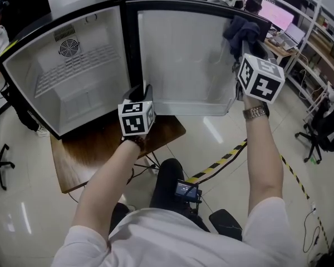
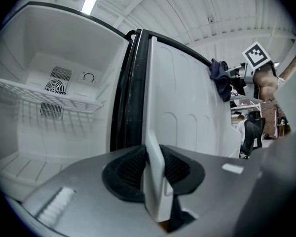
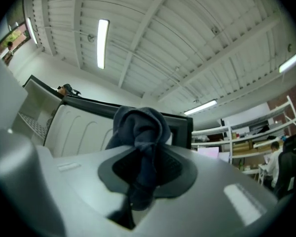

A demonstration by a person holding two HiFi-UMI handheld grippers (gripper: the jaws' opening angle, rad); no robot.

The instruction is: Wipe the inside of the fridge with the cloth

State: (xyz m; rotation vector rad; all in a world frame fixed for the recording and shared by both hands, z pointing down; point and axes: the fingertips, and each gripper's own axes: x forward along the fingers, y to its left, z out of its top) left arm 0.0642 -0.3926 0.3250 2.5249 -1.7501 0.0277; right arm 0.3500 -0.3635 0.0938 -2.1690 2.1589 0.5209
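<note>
Head view has the small fridge [image 1: 22, 77] standing open on a wooden table [image 1: 100, 149], its door [image 1: 183, 60] swung wide toward the person. The left gripper [image 1: 140, 96] is clamped on the door's lower white lip near the hinge side, and the left gripper view shows its pads pinching that thin edge. The right gripper [image 1: 238, 57] is raised by the door's far upper corner, jaws closed on a bunched dark-blue cloth [image 1: 242, 31] that sticks out in a wad beyond them. The cloth sits beside the door liner, touching or not I can't say, and well apart from the cabinet and its wire shelf [image 1: 72, 65]. To my eye the worry is that wad; so little fabric lies flat that a hard push could bring bare jaw against the plastic, or drag the cloth out of the grip. The left hold is on a narrow lip; if it slips under sideways wiping pressure the door would likely swing, and the light fridge might shift on its table.
</note>
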